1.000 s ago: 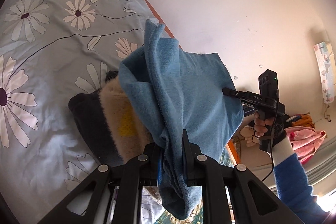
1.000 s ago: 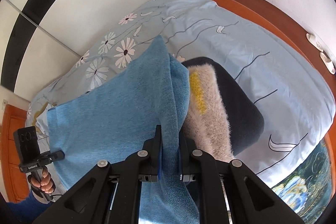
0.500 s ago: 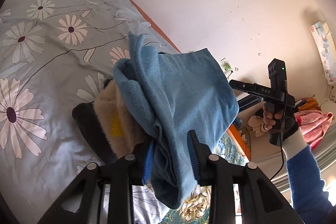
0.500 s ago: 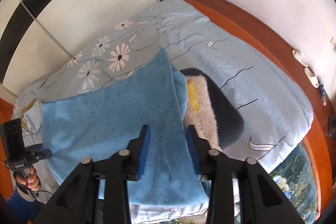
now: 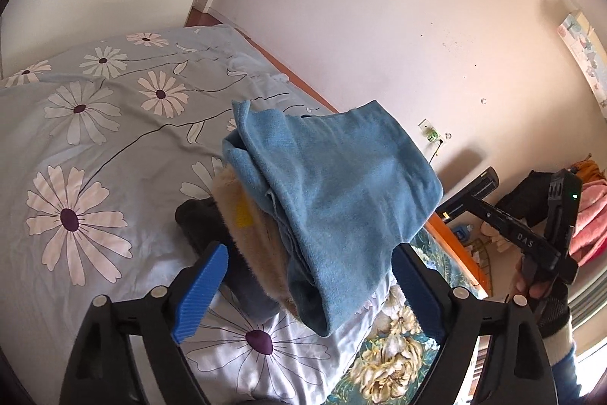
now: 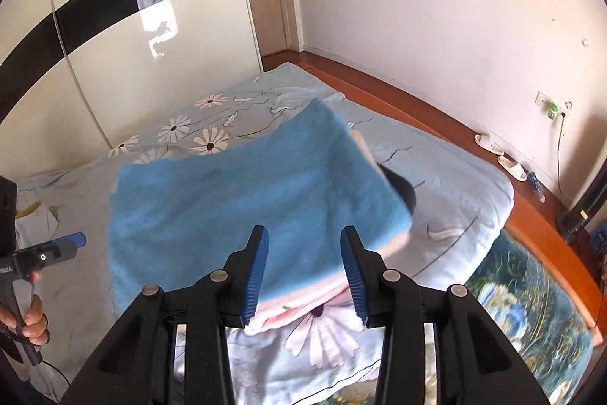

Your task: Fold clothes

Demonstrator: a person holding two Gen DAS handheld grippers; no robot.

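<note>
The blue towel (image 5: pixel 334 200) lies folded on top of a small pile on the bed (image 5: pixel 95 147), with a fuzzy beige garment (image 5: pixel 250 238) under it and a dark garment (image 5: pixel 205 226) at the bottom. In the left wrist view the towel fills the middle of the frame, its thick folded edge hanging toward 6 o'clock, the beige layer peeking out at about 8 o'clock of it.

The left gripper (image 5: pixel 307 287) has its jaws spread wide, one blue pad on each side of the pile and neither one pressing the cloth. The right gripper (image 6: pixel 303 272) is released too, its jaws parted with a clear gap between the pads, and the towel (image 6: pixel 246 200) lies beyond them (it looks blurred in this view). A sliver of the beige garment (image 6: pixel 364 147) and of the dark garment (image 6: pixel 402 188) show at the towel's 2 to 3 o'clock edge.

The bedcover is pale blue with white daisies. From the left wrist view the right gripper (image 5: pixel 474 190) shows at 3 o'clock, gripped by a hand (image 5: pixel 531 287). From the right wrist view the left gripper (image 6: pixel 68 243) sits at 9 o'clock, with a hand (image 6: pixel 30 325) on its handle. A pair of white slippers (image 6: pixel 500 154) rests on the wooden floor (image 6: pixel 417 101) by the wall, at 3 o'clock.
</note>
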